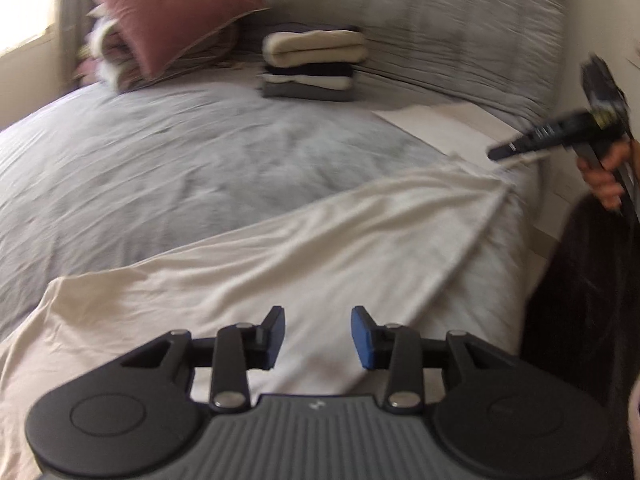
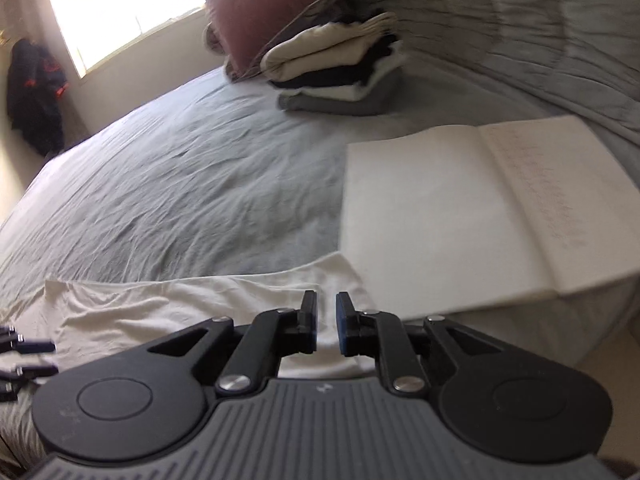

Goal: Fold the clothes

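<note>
Wrinkled grey bedspread (image 1: pixel 160 168) bears soft cream cloth (image 1: pixel 280 256); left claw (image 1: pixel 318 338) and right claw (image 2: pixel 326 324) gape apart, empty.

A grey-sheeted bed (image 1: pixel 160 168) carries a spread cream cloth (image 1: pixel 280 264), a stack of folded clothes (image 1: pixel 312 66), a mauve pillow (image 1: pixel 168 12) and an open white book (image 2: pixel 460 208).

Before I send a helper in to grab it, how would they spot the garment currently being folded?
On the grey bed, skip the folded stack beside the pink pillow. At the near edge lies the cream garment: the only clothing spread out flat.
</note>
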Demonstrator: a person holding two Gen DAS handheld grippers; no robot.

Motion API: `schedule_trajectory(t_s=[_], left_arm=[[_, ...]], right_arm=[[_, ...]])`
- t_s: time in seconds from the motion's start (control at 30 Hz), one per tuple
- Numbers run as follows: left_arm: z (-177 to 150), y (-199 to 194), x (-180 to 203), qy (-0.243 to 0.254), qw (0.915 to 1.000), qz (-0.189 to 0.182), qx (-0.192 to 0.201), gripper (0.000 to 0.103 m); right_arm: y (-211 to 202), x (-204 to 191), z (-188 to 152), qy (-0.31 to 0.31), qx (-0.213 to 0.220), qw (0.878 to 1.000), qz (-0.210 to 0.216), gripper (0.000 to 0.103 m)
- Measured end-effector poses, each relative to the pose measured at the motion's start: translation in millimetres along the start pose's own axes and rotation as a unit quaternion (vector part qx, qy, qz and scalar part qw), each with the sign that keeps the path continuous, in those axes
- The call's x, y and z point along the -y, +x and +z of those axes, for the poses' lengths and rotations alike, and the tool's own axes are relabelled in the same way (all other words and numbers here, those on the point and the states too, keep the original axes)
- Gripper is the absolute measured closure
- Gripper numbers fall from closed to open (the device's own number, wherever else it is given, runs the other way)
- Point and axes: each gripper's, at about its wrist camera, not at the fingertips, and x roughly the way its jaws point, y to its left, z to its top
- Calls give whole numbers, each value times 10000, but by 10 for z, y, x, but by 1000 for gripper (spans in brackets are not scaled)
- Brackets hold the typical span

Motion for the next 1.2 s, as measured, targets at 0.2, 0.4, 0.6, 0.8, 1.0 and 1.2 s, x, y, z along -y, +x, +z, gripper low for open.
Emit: schedule_trajectory(t_s=[0.2, 0.4, 0.6, 0.8, 1.0, 1.2], left_arm=[[62, 46, -75, -251, 9996, 51, 138, 63], [151, 165, 4, -193, 9997, -72, 110, 62], [277, 325, 110, -357, 9985, -353, 209, 62], [725, 633, 413, -272, 9956, -848, 279, 63], [1249, 1208, 953, 411, 9918, -1214, 17, 63], [1492, 1720, 1259, 606, 9879, -1373, -393, 63]], right_arm=[[245, -90, -58, -371, -48, 9993, 43, 86], [376, -69, -103, -409, 40, 9991, 138, 73], [428, -152, -157, -900, 213, 9957, 89, 73], [136, -79, -171, -591, 255, 9978, 180, 73], [-55, 24, -271, -238, 275, 9989, 288, 73], [-12, 119, -379, -57, 211, 9991, 353, 73]])
